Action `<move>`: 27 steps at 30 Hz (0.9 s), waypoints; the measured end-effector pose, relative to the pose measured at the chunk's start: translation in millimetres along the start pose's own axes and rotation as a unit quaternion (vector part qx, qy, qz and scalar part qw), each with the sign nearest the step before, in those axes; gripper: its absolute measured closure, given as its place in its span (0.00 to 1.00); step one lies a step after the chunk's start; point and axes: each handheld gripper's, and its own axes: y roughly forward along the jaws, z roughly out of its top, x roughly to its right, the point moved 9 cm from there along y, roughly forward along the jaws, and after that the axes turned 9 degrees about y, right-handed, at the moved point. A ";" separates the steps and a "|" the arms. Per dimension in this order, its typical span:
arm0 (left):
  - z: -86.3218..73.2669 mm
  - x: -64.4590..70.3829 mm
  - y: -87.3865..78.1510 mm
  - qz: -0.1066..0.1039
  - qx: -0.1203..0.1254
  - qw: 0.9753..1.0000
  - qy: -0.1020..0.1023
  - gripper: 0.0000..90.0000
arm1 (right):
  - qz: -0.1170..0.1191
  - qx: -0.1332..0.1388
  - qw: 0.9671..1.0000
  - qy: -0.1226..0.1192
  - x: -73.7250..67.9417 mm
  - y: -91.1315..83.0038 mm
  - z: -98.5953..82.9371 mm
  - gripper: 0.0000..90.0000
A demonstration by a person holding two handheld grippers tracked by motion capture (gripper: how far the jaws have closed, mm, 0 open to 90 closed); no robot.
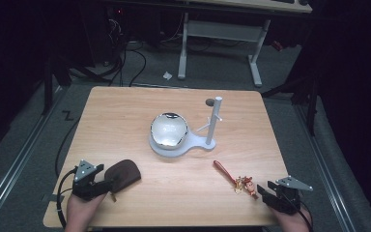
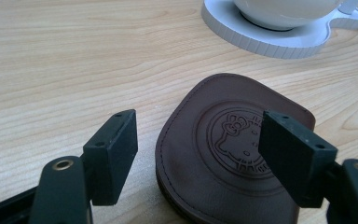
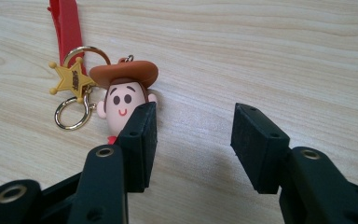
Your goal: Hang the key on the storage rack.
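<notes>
Legible marks: gold star badge (image 3: pixel 71 80) on the keychain is showing "SHERIFF", lettering small and tilted, near left of the cowboy figure head (image 3: pixel 123 95) in right gripper view. Brown leather pouch (image 2: pixel 228 149) is carrying an embossed round seal w/ cat-face-and-bow logo; ring text around it is too fine to read in left gripper view. No other text or nos. legible.
</notes>
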 end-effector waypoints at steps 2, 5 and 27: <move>0.8 -0.5 0.6 -0.005 0.004 1.000 -0.006 0.32 | -0.001 0.000 1.000 0.002 0.3 0.1 0.2 0.56; 2.2 -1.6 1.4 -0.006 0.008 1.000 -0.010 0.33 | -0.001 0.000 1.000 0.006 0.5 -0.1 0.7 0.56; -5.1 -2.2 -3.3 -0.004 0.006 1.000 -0.013 0.32 | 0.011 -0.042 0.999 -0.026 -14.6 -6.2 17.4 0.49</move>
